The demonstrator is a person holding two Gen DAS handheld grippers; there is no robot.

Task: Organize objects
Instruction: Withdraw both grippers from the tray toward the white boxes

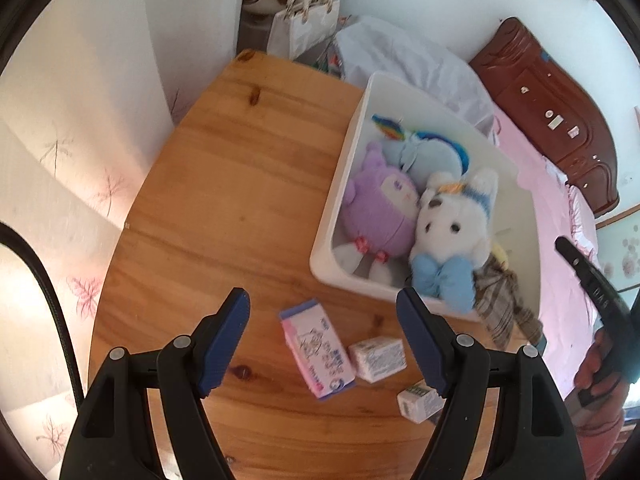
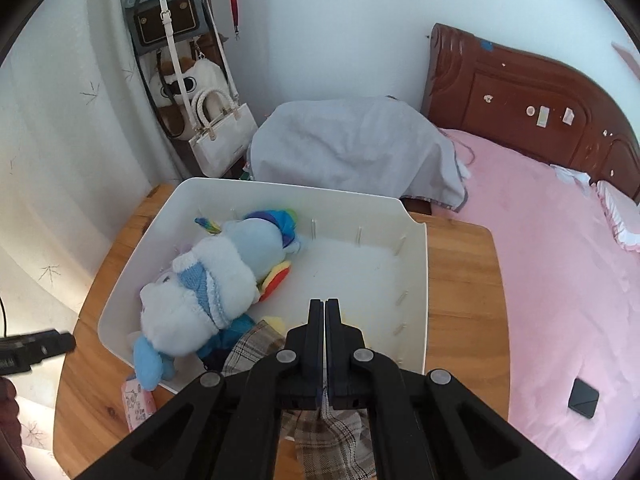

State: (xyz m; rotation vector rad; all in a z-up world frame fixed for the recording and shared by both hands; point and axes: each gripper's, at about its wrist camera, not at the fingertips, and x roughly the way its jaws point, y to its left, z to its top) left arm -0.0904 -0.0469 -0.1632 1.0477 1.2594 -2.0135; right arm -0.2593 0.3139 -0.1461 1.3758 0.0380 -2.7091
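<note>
Beside the bin (image 1: 340, 184), boxes (image 1: 378, 358) lie under the released left hand-held gripper (image 1: 324, 344); right hand-held gripper (image 2: 324, 308) clenched.

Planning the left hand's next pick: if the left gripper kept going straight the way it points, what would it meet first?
Most likely the pink tissue pack lying on the wooden table, which sits between the open left gripper fingers; depth is hard to judge.

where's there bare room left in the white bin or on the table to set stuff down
In the white bin, the floor right of the plush toys is bare up to its right wall. The wooden table is bare left of the bin. It is crowded near the bin's front: a pink tissue pack and two small boxes.
</note>
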